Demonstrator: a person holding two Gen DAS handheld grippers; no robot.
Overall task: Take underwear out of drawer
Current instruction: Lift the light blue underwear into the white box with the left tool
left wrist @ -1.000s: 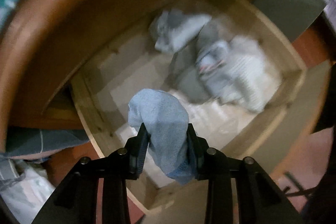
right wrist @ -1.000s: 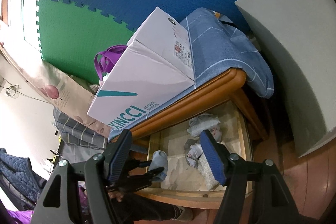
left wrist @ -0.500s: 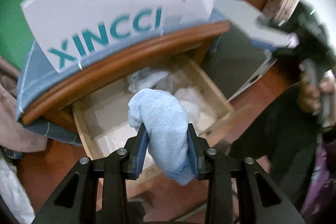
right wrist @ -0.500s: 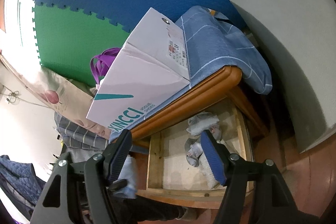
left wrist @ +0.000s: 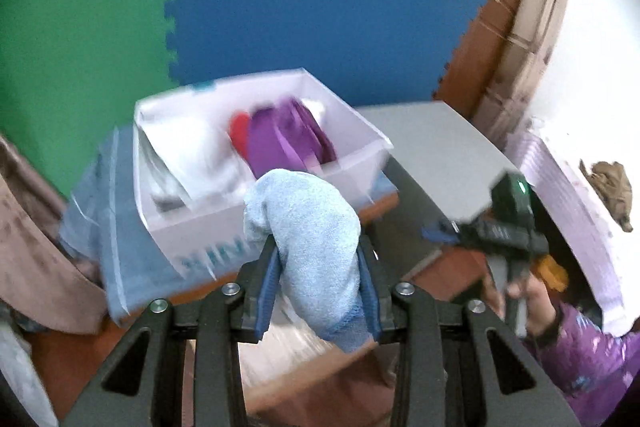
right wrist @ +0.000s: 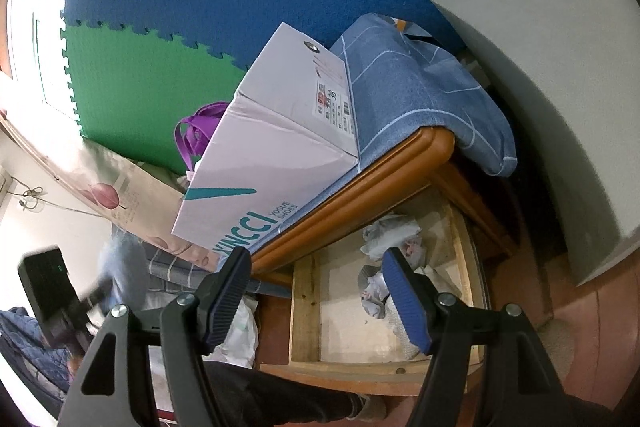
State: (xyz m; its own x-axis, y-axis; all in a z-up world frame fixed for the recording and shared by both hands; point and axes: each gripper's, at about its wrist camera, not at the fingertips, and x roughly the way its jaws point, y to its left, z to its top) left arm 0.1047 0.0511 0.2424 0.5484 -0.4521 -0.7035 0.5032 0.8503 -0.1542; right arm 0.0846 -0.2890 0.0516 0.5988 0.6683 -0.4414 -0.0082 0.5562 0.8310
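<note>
Underwear (left wrist: 308, 251) stands upright, bundled lengthwise, in left hand-held gripper (left wrist: 318, 287).

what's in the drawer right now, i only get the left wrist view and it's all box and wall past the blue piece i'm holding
observer: The right wrist view shows the drawer pulled open below the wooden cabinet top.
operator: anything more in it to grab
observer: Yes, a loose heap of pale garments lies along the drawer's right side, reaching toward the back.
operator: right hand-held gripper is just a blur for me, is it carrying something
observer: No. The right hand-held gripper has its jaws wide apart with nothing between them, and it is aimed at the open drawer.
</note>
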